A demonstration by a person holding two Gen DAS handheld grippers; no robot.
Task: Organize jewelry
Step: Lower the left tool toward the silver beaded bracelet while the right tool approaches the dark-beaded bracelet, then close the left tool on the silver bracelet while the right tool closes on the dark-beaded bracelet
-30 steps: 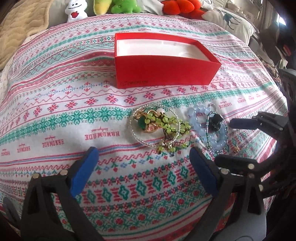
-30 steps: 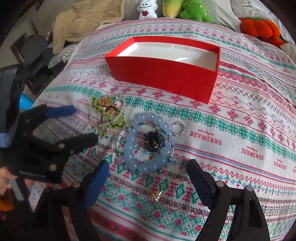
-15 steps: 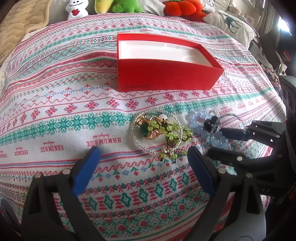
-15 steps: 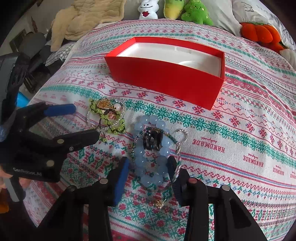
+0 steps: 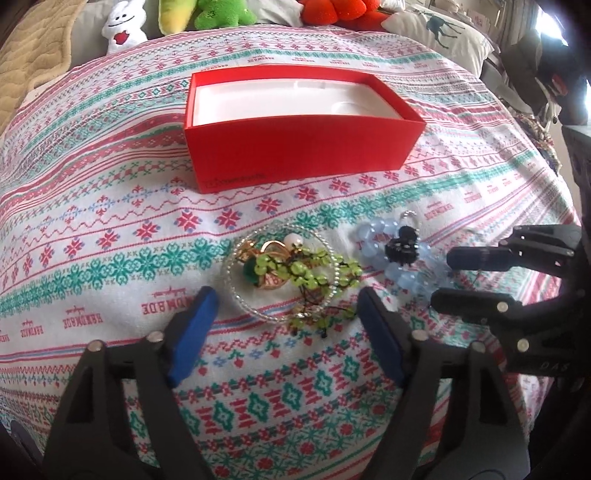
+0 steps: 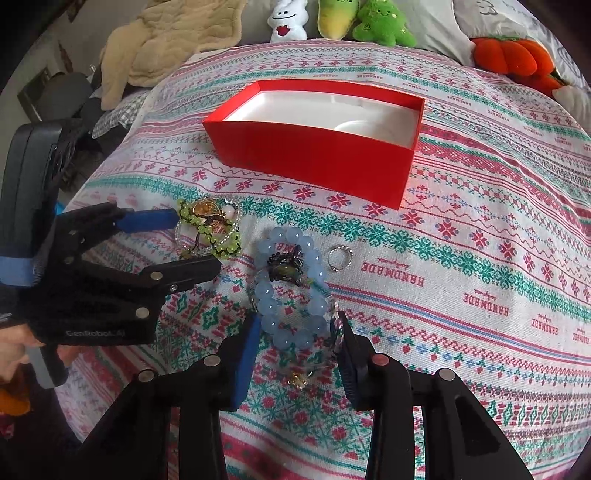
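A pale blue bead bracelet (image 6: pixel 291 291) with a black beaded piece (image 6: pixel 286 266) on it lies on the patterned cloth; it also shows in the left wrist view (image 5: pixel 400 258). My right gripper (image 6: pixel 297 347) is shut on the bracelet's near end, pads on both sides. A silver ring (image 6: pixel 340 257) lies just right of it. A tangle of green beads, gold and clear bracelets (image 5: pixel 291 273) lies in front of my left gripper (image 5: pixel 286 319), which is open and empty. The open red box (image 5: pixel 295 125) with a white liner stands beyond.
Plush toys (image 6: pixel 376 22) line the far edge, with an orange one (image 6: pixel 509 55) at the right. A beige blanket (image 6: pixel 166 40) lies at the far left. A small gold charm (image 6: pixel 299 380) lies between my right fingers.
My right gripper closed from wide open onto the blue bracelet, squeezing it into an oval. My left gripper moved closer to the green bead tangle and stayed open.
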